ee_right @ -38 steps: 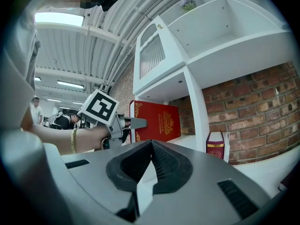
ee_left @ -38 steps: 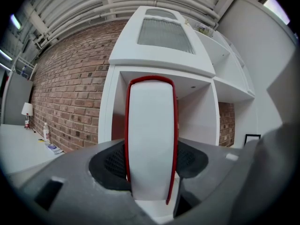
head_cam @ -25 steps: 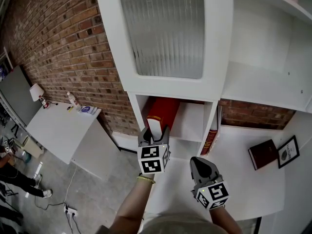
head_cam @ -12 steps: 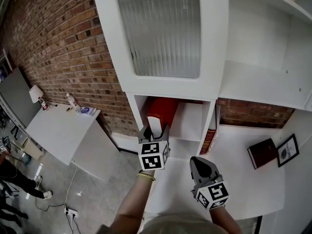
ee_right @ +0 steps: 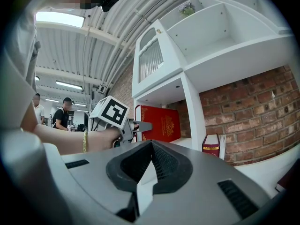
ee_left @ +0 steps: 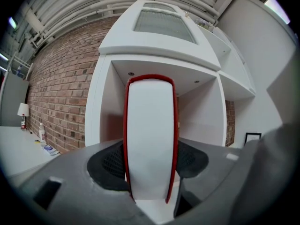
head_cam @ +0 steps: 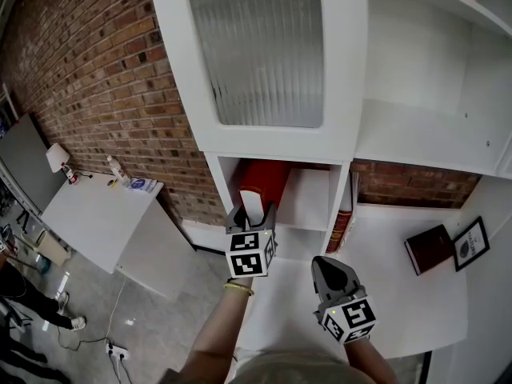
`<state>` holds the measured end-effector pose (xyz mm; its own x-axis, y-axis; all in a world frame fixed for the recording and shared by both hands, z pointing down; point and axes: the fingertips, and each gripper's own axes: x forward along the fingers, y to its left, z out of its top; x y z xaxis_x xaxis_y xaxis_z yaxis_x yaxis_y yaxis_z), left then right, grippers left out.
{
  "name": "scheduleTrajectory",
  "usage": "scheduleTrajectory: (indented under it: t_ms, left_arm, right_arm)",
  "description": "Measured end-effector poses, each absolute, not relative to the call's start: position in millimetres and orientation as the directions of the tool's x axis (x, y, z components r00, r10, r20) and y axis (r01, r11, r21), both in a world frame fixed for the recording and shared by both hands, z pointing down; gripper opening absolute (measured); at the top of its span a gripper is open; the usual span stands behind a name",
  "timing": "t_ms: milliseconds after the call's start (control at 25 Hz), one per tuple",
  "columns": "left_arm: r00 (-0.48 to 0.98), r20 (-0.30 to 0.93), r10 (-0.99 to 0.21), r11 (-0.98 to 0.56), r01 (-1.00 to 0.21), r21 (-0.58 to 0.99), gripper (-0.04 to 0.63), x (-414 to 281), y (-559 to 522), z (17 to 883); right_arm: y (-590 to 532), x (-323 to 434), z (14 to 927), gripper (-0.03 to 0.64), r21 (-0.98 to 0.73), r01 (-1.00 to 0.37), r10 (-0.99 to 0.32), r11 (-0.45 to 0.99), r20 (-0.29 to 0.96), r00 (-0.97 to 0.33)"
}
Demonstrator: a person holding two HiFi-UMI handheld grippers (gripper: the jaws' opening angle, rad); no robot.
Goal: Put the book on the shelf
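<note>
- Nothing has shifted: the left hand-held gripper (head_cam: 252,213) stays clamped on the red book (head_cam: 265,184), upright in the shelf (head_cam: 314,205).
- The right hand-held gripper (head_cam: 332,272) is closed, empty; release seems next.

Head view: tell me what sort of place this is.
Probably an industrial hall or lab staged as a room, not a home. A white shelf unit stands against a bare brick wall, a power strip lies on the concrete floor, and strip lights hang overhead.
</note>
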<state>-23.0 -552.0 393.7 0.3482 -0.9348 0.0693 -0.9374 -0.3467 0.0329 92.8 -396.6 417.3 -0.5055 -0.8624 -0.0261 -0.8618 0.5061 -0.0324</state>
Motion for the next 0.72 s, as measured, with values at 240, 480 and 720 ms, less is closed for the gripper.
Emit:
scheduleTrajectory:
  t_ms: [240,480,720]
  left_arm:
    - [0.381,0.072,-0.922,-0.38,-0.925,0.027,0.307,-19.3,-548.3,393.1]
    - [0.372,0.06,-0.926,-0.372,-0.928,0.017,0.35,-22.8,-544.0,390.2]
    - [0.369,0.06,-0.927,-0.368,-0.929,0.039,0.357,-26.1,-537.1,389.8]
  right_arm:
    - [-393.8,93.2,416.0,0.006,-0.029,-0.863,-0.864,0.504,-0.027,-0.503]
    - [-390.2,91.6,416.3,0.006,-0.024,-0.861,-0.861,0.508,-0.026,-0.507]
    - [-385.9,91.4,415.0,0.006,-0.019,-0.858,-0.859,0.513,-0.023,-0.512]
